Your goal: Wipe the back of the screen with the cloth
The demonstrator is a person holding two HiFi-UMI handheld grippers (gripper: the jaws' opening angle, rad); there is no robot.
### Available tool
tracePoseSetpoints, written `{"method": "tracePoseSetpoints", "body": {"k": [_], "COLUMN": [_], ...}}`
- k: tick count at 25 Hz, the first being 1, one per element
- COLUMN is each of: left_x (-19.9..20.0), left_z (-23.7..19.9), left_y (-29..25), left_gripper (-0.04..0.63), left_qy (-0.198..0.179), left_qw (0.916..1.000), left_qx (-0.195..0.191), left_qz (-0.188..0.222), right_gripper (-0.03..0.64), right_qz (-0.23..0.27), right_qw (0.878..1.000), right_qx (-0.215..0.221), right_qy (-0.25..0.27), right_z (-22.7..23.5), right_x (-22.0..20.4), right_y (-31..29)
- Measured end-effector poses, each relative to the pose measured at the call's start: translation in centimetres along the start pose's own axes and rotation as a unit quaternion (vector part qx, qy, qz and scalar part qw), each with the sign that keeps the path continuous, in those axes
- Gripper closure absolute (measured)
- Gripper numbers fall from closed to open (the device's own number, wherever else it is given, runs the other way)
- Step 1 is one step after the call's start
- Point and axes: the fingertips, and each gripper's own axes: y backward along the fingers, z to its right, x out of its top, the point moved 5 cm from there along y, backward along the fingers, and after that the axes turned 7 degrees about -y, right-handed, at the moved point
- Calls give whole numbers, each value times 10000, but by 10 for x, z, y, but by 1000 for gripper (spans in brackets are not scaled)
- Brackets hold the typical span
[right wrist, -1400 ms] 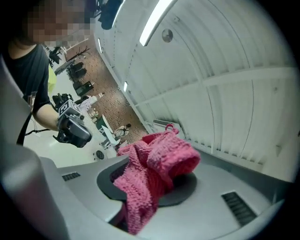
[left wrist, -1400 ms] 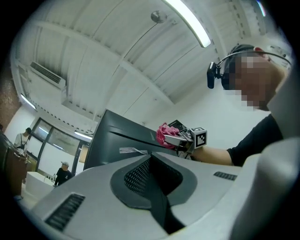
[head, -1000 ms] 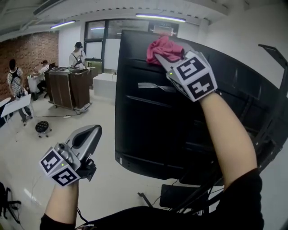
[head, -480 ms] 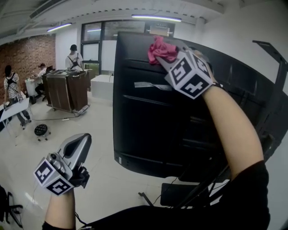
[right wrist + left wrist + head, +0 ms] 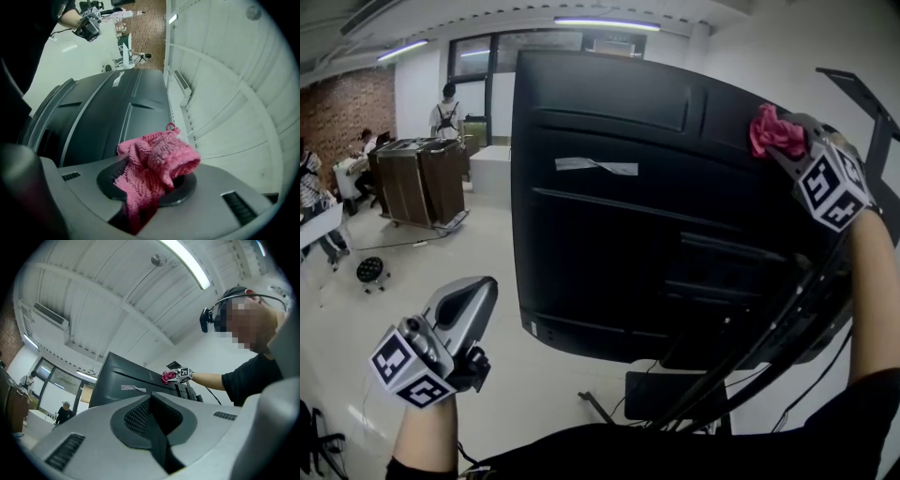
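Jaws of the right claw [image 5: 787, 155] are clamped on a bunched pink cloth [image 5: 773, 131], and the wad sits against the back of the screen [image 5: 609, 216] near its upper right edge. Nearly all the black panel lies leftward and below, long axis side to side, so the stroke likely runs left. Left claw [image 5: 467, 302], jaws together on nothing, hangs low off the lower left corner, well apart.

Bright, even light falls from ceiling strips [image 5: 600, 22] high above the left gripper [image 5: 474, 296]. Both gripper views bend inside dark round edges. The cloth [image 5: 159, 161] nearest the right gripper [image 5: 147, 190] is soft.
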Motion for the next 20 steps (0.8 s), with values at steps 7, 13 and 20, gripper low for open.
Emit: {"method": "tracePoseSetpoints", "body": {"k": [7, 13, 20], "left_x": [0, -4, -8], "left_z": [-7, -2, 4], "left_y": [9, 39, 23], "left_gripper": [598, 598, 598], "left_qy": [-60, 36, 111], "left_qw": [9997, 9986, 9997], "left_qx": [216, 530, 201], "left_qz": [-19, -43, -14], "right_gripper": [502, 499, 499], "right_qz": [2131, 2087, 1415], "right_qw": [9725, 9629, 9744], "right_qx": [932, 1477, 1621], "right_qy": [136, 867, 647], "right_z": [-97, -162, -143], "right_x": [204, 331, 187], "right_y": [-26, -80, -48]}}
